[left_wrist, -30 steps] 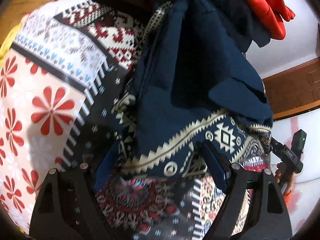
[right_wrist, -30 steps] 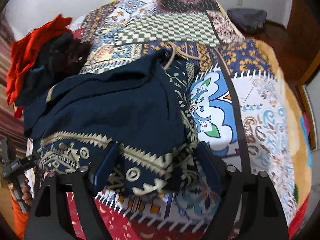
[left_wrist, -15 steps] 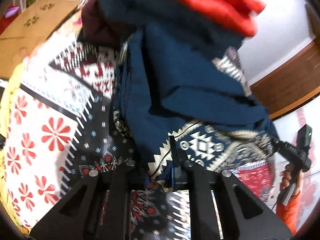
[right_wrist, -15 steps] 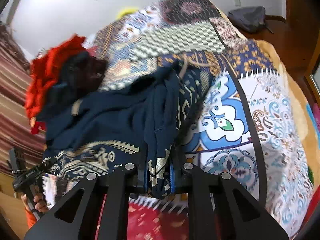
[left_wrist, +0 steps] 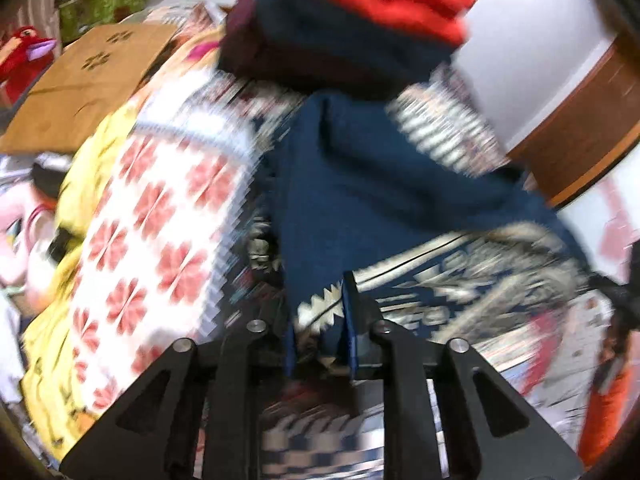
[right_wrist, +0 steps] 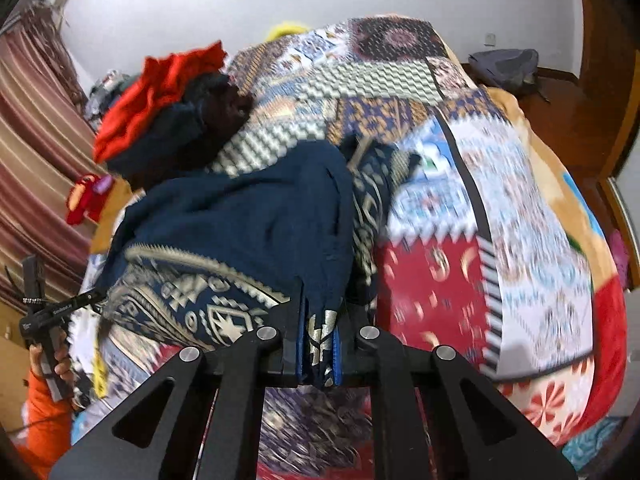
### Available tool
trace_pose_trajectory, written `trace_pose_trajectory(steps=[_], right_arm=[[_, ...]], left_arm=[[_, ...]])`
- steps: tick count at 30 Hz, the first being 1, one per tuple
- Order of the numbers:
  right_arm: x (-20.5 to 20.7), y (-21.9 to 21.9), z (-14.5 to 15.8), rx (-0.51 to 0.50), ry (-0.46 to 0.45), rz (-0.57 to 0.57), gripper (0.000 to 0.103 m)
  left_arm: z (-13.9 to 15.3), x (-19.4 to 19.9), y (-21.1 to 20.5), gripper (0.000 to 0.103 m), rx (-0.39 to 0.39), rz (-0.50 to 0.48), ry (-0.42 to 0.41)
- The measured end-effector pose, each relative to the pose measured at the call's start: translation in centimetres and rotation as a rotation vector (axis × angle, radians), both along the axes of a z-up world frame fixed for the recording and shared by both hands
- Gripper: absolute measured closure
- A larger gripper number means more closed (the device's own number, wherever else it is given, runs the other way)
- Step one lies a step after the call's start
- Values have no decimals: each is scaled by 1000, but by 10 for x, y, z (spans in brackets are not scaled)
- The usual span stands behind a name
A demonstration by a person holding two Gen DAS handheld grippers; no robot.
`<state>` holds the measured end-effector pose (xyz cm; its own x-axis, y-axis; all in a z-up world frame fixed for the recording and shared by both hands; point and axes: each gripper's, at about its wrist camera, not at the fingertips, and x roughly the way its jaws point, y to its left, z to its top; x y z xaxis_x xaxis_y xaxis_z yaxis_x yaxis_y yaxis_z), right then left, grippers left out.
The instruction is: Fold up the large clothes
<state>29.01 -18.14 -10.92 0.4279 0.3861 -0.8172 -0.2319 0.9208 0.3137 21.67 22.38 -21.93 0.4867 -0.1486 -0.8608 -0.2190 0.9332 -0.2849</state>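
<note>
The left gripper (left_wrist: 319, 332) is closed on the patterned hem of the navy garment (left_wrist: 360, 184), and the cloth is bunched between its two blue pads. The right gripper (right_wrist: 319, 344) is also clamped on this hem, at another corner, with a fold of gold-printed cloth pressed between its fingers.

In the right wrist view the other gripper appears at the far left, held in a hand with an orange sleeve, at the opposite end of the hem.

Behind the garment stands a pile of clothes (right_wrist: 168, 120), red on top and dark blue and maroon below; its edge touches the far side of the garment. All lie on a patchwork bedspread (right_wrist: 520, 208) with many colours. A brown cardboard sheet (left_wrist: 84, 84) is beside the bed.

The garment is dark navy, with a cream and gold geometric border along the hem. It is rumpled, and the hem is raised from the bedspread between the two grippers. The left view is blurred.
</note>
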Motion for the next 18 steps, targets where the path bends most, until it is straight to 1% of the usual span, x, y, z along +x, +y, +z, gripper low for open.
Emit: trace_pose_trajectory(steps=[1, 2, 3, 4, 6, 7, 8, 9, 10, 11, 13, 15, 18], right_arm=[[0, -4, 2, 2, 0, -12, 88], [1, -9, 5, 6, -1, -31, 86], [2, -12, 10, 6, 2, -46, 86], [2, -14, 15, 4, 0, -56, 85], [5, -16, 29, -12, -21, -74, 81], [4, -17, 34, -26, -38, -80, 76], [7, -16, 41, -46, -64, -83, 69], [8, -16, 44, -55, -79, -82, 66], [10, -15, 47, -60, -97, -77, 59], [14, -13, 51, -62, -110, -70, 57], [20, -8, 54, -56, -117, -54, 57], [28, -1, 55, -53, -115, -34, 56], [45, 14, 54, -70, -109, 1, 56]], left_arm=[[-10, -3, 1, 83, 67, 27, 43], [-18, -9, 6, 73, 85, 35, 55], [-21, -13, 9, 65, 75, 43, 55], [-21, -16, 13, 64, 62, 58, 49], [-13, -16, 19, 64, 56, 68, 34], [-7, -15, 20, 65, 73, 71, 25], [1, -12, 20, 64, 109, 77, 11], [9, -9, 20, 64, 134, 74, -3], [15, -5, 20, 64, 146, 65, -16], [22, 0, 19, 63, 154, 52, -31], [37, 8, 13, 55, 177, 28, -64], [46, 18, 6, 45, 215, 8, -96], [50, 39, -5, 38, 250, -41, -114]])
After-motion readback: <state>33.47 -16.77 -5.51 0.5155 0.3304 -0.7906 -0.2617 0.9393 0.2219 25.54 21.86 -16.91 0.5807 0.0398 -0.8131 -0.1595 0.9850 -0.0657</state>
